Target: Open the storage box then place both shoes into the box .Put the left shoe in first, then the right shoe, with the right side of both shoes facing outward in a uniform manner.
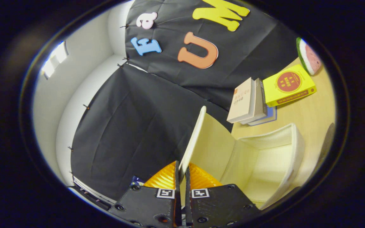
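Storage box [265, 158] lid [195, 139] is pinched by its edge between the gripper [182, 172] fingers, which are drawn narrow on the thin panel and hold it swung up, nearly upright. Just beyond the fingers the cream box sits open and empty on the wooden counter [309, 114]; further off lie a stack of books [249, 101], a yellow book [288, 84] and a watermelon-slice toy [309, 57]. Risks, as I judge them: the grip is on a thin edge, so the lid may slip and drop shut, or an over-pull could drag the light box across the counter.
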{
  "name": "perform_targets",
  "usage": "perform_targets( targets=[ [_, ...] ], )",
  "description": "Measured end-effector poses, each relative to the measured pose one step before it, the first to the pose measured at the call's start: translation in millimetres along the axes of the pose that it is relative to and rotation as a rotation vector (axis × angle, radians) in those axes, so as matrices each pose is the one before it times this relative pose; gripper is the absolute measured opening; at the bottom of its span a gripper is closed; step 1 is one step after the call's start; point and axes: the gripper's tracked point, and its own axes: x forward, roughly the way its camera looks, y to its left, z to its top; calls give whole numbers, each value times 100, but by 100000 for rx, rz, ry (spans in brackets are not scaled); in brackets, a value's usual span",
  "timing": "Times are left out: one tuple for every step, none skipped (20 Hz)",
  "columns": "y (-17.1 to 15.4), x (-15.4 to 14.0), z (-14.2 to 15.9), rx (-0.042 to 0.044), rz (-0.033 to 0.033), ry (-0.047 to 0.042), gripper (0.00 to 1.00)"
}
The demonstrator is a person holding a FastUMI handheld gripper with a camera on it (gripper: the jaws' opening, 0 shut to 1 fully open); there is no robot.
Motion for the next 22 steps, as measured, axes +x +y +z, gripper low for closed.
perform_targets(
  targets=[
    [571, 1177, -11, -173, -183, -197, 5],
    [570, 1207, -40, -265, 264, -18, 9],
    [578, 1464, -345, -492, -41, 722, 9],
    [348, 1396, -404, -510, -446, 684, 9],
    [481, 1496, -328, -710, -258, 1056, 9],
    [302, 1503, -365, -1215, -1691, 1081, 9],
    [248, 1368, -437, -1840, -789, 758, 14],
    [219, 1551, -293, -1361, -1338, 708, 15],
    [106, 1123, -213, -517, -784, 964, 15],
    [149, 1153, -249, 373, -602, 435, 17],
    [-209, 571, 97, 216, -1860, 47, 18],
    [-211, 821, -197, 179, -1529, -119, 27],
    [82, 437, -59, -342, -585, -274, 38],
    [101, 356, -67, -559, -537, -690, 49],
    [-138, 142, -88, -805, -668, -395, 60],
    [-115, 90, -161, -594, -1189, -169, 71],
    [-268, -39, -59, -756, -1171, -616, 77],
    [216, -329, -116, -1038, -258, -255, 83],
    [14, -401, -94, -1038, -387, -563, 87],
    [-11, -701, -119, -1403, -1126, -494, 96],
    [-208, -785, 79, -1577, -1519, -1000, 96],
    [-185, -882, -16, -1713, -1652, -1097, 95]
  ],
)
